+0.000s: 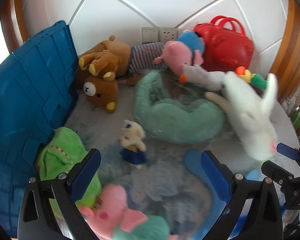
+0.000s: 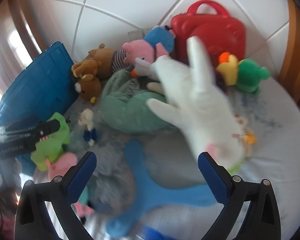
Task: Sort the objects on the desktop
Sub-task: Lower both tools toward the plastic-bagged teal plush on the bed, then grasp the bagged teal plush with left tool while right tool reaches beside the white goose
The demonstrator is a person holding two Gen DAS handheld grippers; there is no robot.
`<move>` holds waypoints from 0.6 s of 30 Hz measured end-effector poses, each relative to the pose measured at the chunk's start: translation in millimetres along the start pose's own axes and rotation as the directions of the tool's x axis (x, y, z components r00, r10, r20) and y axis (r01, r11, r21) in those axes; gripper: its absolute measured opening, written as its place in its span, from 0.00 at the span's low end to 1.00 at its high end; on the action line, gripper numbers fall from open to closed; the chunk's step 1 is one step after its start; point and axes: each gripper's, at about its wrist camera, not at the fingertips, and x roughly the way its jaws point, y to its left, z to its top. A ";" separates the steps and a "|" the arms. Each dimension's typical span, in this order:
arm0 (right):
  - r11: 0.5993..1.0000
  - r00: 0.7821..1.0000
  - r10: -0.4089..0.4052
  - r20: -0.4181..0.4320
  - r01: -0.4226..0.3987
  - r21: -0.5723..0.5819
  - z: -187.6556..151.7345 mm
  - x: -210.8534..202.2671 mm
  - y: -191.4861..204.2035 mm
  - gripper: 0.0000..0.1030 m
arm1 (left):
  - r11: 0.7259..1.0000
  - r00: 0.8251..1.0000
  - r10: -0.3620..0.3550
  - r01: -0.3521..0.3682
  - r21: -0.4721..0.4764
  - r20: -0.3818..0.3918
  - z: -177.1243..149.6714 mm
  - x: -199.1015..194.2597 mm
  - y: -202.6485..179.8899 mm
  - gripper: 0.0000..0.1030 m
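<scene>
Sorting looked barely begun: toys littered the counter (image 1: 102,108) outside the blue crate (image 1: 30,92), and both grippers' (image 1: 150,174) (image 2: 148,172) fingers were spread, empty.

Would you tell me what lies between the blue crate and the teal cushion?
In the left wrist view, a brown bear plush lies between the blue crate and the teal cushion.

Grey-white table (image 1: 102,108) bears brown bear (image 1: 101,92), teal cushion (image 1: 176,120), white rabbit (image 2: 200,108).
</scene>
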 end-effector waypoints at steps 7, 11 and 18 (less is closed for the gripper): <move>1.000 0.999 0.016 -0.046 -0.015 0.025 39.7 89.1 30.2 1.00 | 0.999 1.000 -0.009 0.008 -0.039 -0.030 34.1 66.5 36.6 0.99; 0.994 0.997 -0.073 -0.035 0.076 0.084 59.4 126.7 17.1 1.00 | 0.998 0.998 -0.038 0.036 -0.044 -0.049 59.5 111.8 35.1 0.99; 0.930 0.932 -0.362 0.014 0.360 0.068 90.7 154.6 -14.0 1.00 | 1.000 0.996 -0.015 0.014 -0.008 -0.084 89.4 184.4 13.8 0.99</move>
